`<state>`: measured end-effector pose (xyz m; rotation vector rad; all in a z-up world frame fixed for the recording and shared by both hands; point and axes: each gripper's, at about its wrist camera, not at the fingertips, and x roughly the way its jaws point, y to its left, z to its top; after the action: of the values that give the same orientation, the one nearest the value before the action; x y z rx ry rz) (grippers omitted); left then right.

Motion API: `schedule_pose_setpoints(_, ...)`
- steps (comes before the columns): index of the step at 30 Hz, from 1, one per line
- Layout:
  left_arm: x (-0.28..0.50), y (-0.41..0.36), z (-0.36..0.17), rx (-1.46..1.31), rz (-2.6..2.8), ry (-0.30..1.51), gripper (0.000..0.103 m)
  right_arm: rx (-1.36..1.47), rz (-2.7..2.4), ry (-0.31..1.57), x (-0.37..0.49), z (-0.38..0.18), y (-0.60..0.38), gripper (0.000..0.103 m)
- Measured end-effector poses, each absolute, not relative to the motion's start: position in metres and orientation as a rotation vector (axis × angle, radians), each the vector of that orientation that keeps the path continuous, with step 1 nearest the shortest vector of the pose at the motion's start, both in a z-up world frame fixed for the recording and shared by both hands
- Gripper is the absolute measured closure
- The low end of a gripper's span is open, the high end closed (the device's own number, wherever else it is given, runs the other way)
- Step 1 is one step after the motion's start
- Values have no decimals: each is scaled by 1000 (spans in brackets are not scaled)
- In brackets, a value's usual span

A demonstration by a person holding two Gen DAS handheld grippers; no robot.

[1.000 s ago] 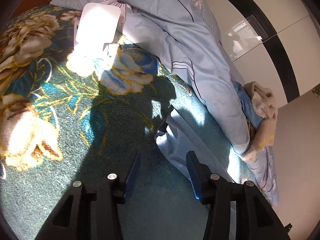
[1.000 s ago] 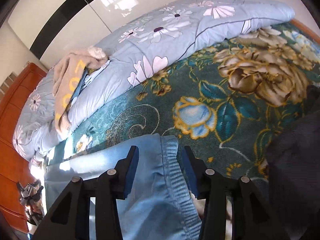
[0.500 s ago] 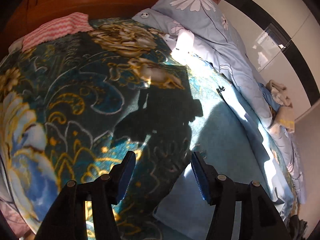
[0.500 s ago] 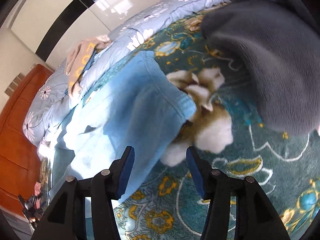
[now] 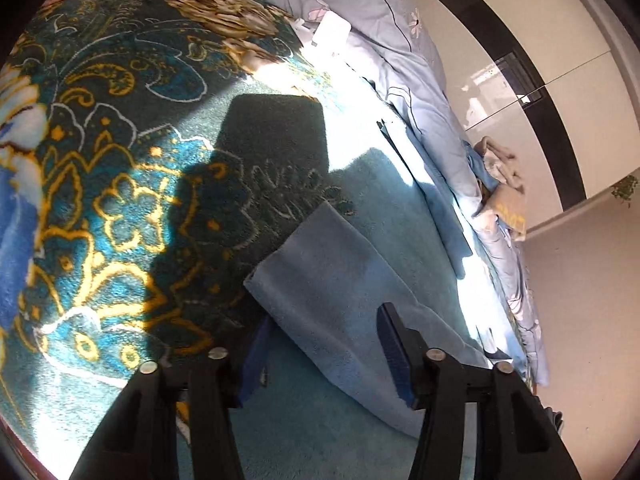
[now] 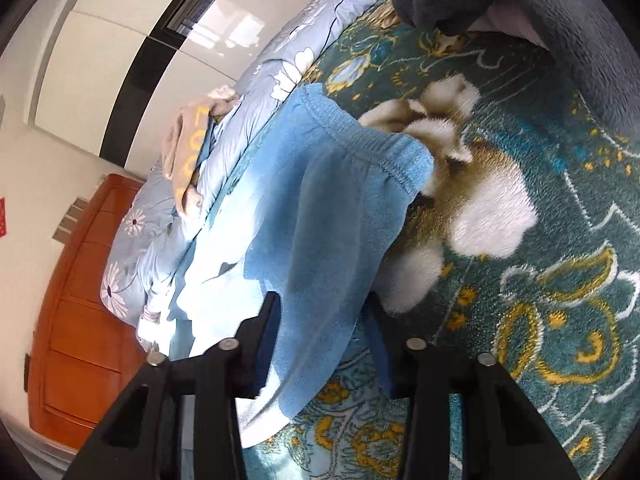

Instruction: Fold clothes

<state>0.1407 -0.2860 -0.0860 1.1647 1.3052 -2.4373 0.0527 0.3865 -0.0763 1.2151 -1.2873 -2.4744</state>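
Floral teal blanket (image 5: pixel 120 208) covered the bed, with a pale blue quilt (image 5: pixel 416 92) bunched along its far edge and white glossy wardrobe doors (image 5: pixel 532 40) behind. Light blue trousers (image 6: pixel 320 208) lay spread across the blanket, partly in strong sunlight.

Left gripper (image 5: pixel 324 344) pointed down at one end of the trousers (image 5: pixel 340 280). Its jaws had just been closing, with the fabric's edge between them — the left pad was tucked under the cloth and the right pad sat on top. Whether the pads actually pressed the cloth could not be determined.

Right gripper (image 6: pixel 320 340) stood at the waist end, a little below the elastic waistband (image 6: pixel 372 140). Its jaws had likewise just been closing, and a fold of the trousers filled the gap, pinched between both pads.

Grey fleece garment (image 6: pixel 540 12) lay at the upper right — apart from the trousers. Beige cloth (image 6: pixel 192 140) rested on the quilt.
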Motion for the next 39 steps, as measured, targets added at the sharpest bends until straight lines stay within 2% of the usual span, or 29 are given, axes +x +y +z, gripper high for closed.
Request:
schedule_pose_setpoints(1,140,-287,-90,1163,-2423,1332,93,1208,-2474,-1312,54,-77,389,89)
schedule_pose_setpoints(2,141,-289,-94,1159,-2405,1362,99,1203,-2480,-1325,55,-77,391,95)
schedule_pose_setpoints(3,141,-290,-97,1143,-2389,1395,100,1192,-2489,-1326,57,-75,393,97)
schedule_pose_setpoints(6,145,-293,-90,1057,-2387,1500,100,1108,-2538,-1328,67,-62,400,101)
schedule_pose_setpoints(11,151,-290,-49,967,-2518,1465,101,942,-2602,-1252,93,-26,400,101)
schedule_pose_setpoints(15,137,-294,-33,933,-2541,1476,101,933,-2579,-1253,85,-15,398,101)
schedule_pose_setpoints(25,-11,-308,23,934,-2576,1368,101,935,-2592,-1160,-6,40,392,101)
schedule_pose_setpoints(33,-157,-309,-10,1173,-2410,1312,100,1165,-2562,-1199,-112,11,397,101)
schedule_pose_setpoints(39,-219,-298,-48,1334,-2327,1205,100,1330,-2539,-1213,-166,-19,403,101)
